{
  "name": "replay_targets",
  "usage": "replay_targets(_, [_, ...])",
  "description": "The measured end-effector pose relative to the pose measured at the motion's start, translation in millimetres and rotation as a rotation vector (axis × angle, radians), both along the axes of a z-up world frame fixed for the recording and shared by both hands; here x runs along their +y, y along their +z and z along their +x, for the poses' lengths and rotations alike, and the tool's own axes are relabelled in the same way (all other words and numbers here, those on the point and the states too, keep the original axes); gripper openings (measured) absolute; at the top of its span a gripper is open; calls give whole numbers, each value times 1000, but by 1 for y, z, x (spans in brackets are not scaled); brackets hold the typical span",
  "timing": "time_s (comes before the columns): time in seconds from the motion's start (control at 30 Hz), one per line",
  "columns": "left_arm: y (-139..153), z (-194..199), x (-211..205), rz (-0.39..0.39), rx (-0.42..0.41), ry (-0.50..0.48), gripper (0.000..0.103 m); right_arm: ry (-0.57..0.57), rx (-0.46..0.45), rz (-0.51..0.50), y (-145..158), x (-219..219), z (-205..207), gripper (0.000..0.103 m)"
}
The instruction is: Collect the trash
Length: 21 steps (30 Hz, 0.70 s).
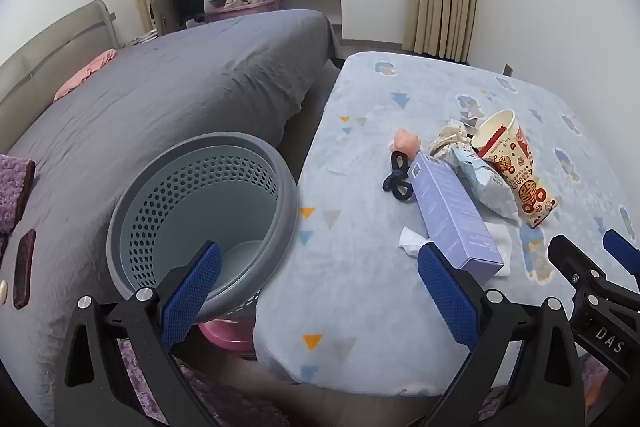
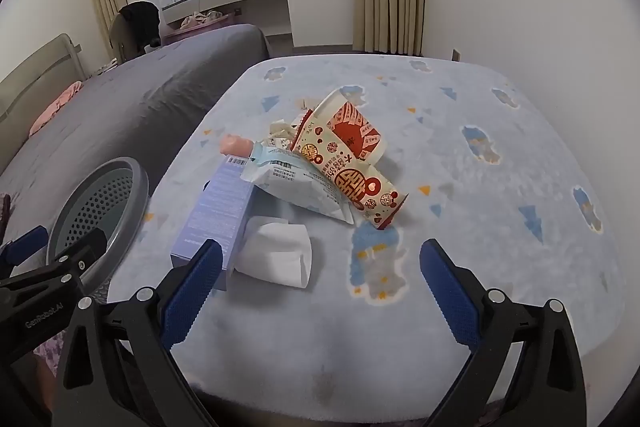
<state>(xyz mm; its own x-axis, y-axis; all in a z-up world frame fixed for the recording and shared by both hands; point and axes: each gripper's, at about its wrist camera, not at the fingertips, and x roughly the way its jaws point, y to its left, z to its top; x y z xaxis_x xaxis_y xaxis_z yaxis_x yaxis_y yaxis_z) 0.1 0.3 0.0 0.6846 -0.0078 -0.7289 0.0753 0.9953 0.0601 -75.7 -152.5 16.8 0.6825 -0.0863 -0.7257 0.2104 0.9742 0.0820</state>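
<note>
Trash lies on a table with a light blue patterned cloth [image 1: 352, 155] [image 2: 460, 239]: a purple box [image 1: 452, 215] [image 2: 220, 215], a white tissue [image 2: 278, 253] [image 1: 412, 241], a pale blue snack bag [image 1: 486, 183] [image 2: 300, 187], red-and-cream paper cups [image 1: 516, 163] [image 2: 352, 155] and crumpled paper [image 1: 452, 137]. A grey perforated bin [image 1: 200, 215] [image 2: 100, 207] stands between table and bed. My left gripper [image 1: 320, 291] is open and empty, between the bin and the box. My right gripper [image 2: 320, 291] is open and empty, just short of the tissue; it also shows in the left wrist view [image 1: 592, 267].
A bed with a grey cover [image 1: 180, 83] [image 2: 132, 99] lies left of the bin. A black hair tie [image 1: 396, 175] and a pink object [image 1: 406, 141] lie by the box. A dark phone [image 1: 24, 269] lies on the bed. A pink basin [image 1: 228, 335] sits under the bin.
</note>
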Motion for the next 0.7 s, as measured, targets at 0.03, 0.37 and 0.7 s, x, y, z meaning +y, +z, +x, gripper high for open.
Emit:
replay_targets(0.03, [0, 0, 0, 0, 0, 0, 97, 0, 1, -1, 0, 0, 0, 94])
replay_targets(0.37, [2, -1, -1, 5, -5, 1, 97, 0, -4, -4, 3, 2, -2, 94])
replay_targets(0.7, [-2, 0, 1, 6, -8, 2, 97, 1, -5, -4, 1, 1, -2, 94])
